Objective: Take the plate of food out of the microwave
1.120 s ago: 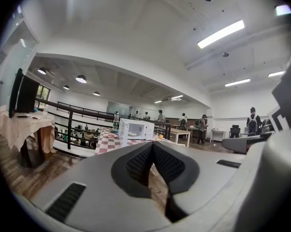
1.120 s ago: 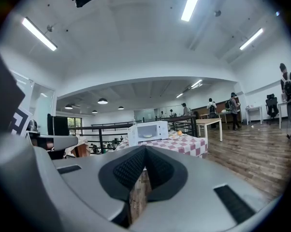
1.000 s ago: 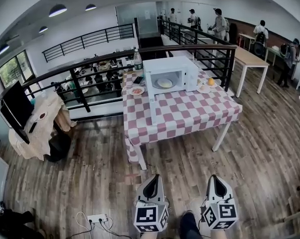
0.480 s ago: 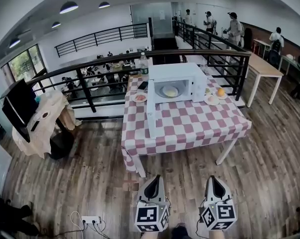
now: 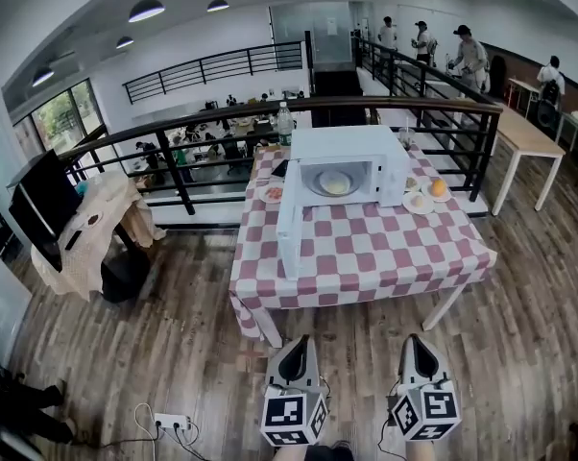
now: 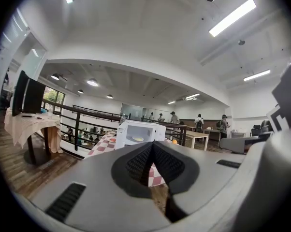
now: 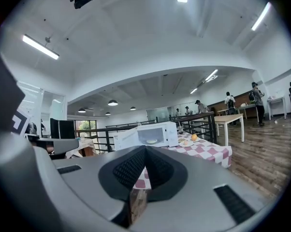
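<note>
A white microwave (image 5: 349, 165) stands at the back of a table under a red-and-white checked cloth (image 5: 366, 253), its door (image 5: 290, 230) swung wide to the left. Inside lies a plate of pale food (image 5: 335, 183), also visible as the plate (image 6: 138, 139) in the left gripper view and the plate (image 7: 152, 141) in the right gripper view. My left gripper (image 5: 293, 357) and right gripper (image 5: 417, 353) hover over the wooden floor well short of the table's near edge, both shut with nothing in them. The shut left gripper (image 6: 152, 147) and right gripper (image 7: 145, 150) point at the microwave.
A small plate (image 5: 272, 194) lies left of the microwave, plates with an orange (image 5: 438, 187) to its right, a bottle (image 5: 285, 122) behind. A black railing (image 5: 174, 152) runs behind the table. A draped table with a monitor (image 5: 41, 205) stands left; a power strip (image 5: 169, 421) lies on the floor.
The table and microwave have drawn nearer and larger in the head view as I walk towards them. Both grippers stay shut side by side at the bottom of the view.
</note>
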